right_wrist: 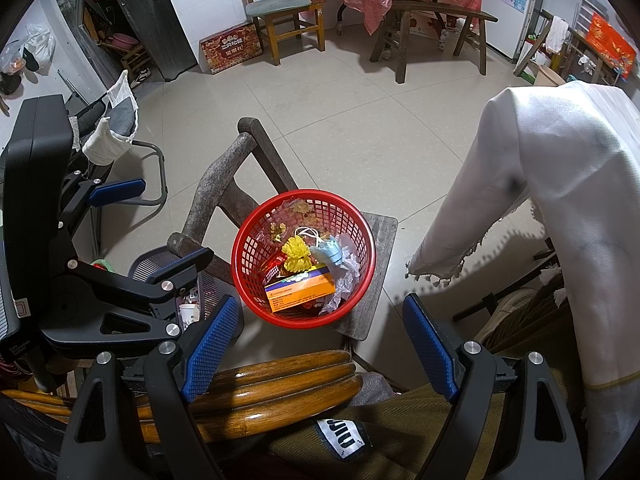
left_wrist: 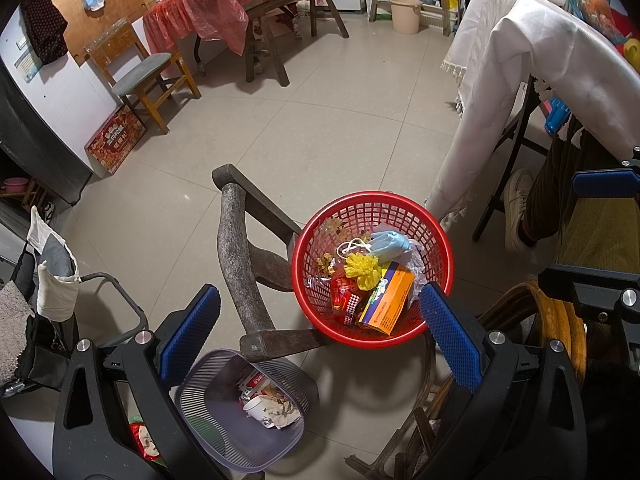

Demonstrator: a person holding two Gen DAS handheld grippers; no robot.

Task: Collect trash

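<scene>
A red plastic basket point(left_wrist: 442, 248) point(right_wrist: 244, 248) sits on a dark wooden chair seat point(right_wrist: 380, 240). It holds an orange box point(left_wrist: 390, 298) point(right_wrist: 300, 291), a blue face mask point(left_wrist: 390, 244) point(right_wrist: 330, 252), a yellow crumpled net point(left_wrist: 362, 268) point(right_wrist: 296, 258), red wrappers and dry leaves. My left gripper point(left_wrist: 320, 316) is open and empty above the basket's near-left side; it also shows in the right wrist view point(right_wrist: 160, 224). My right gripper point(right_wrist: 320, 328) is open and empty, held above and in front of the basket.
A grey mesh bin point(left_wrist: 208, 412) with a paper cup and scraps stands on the floor below the chair. A white-clothed table point(left_wrist: 540, 64) point(right_wrist: 560, 200) is to the right. A rattan chair back point(right_wrist: 260, 392) is close below. A bench, chair and red-covered table stand at the far wall.
</scene>
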